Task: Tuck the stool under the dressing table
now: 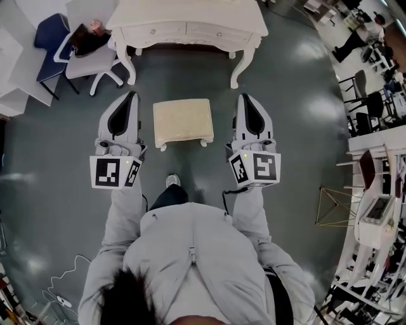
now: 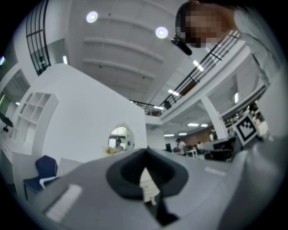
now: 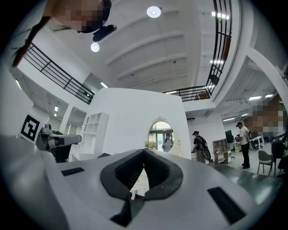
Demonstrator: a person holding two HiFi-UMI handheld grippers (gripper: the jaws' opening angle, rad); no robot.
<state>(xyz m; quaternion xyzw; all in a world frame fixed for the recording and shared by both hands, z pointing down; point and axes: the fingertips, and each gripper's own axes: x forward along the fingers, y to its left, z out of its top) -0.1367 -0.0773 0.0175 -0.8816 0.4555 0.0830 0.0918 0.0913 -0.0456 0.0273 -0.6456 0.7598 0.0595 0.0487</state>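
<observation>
One stool (image 1: 183, 120) between left gripper (image 1: 131, 95), right gripper (image 1: 245, 97).

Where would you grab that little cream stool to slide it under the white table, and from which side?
Probably the seat's two short ends, one gripper from each side. The stool is a low rectangle standing square to the dressing table, its short ends facing the left gripper and right gripper, both shut and apart from it.
</observation>
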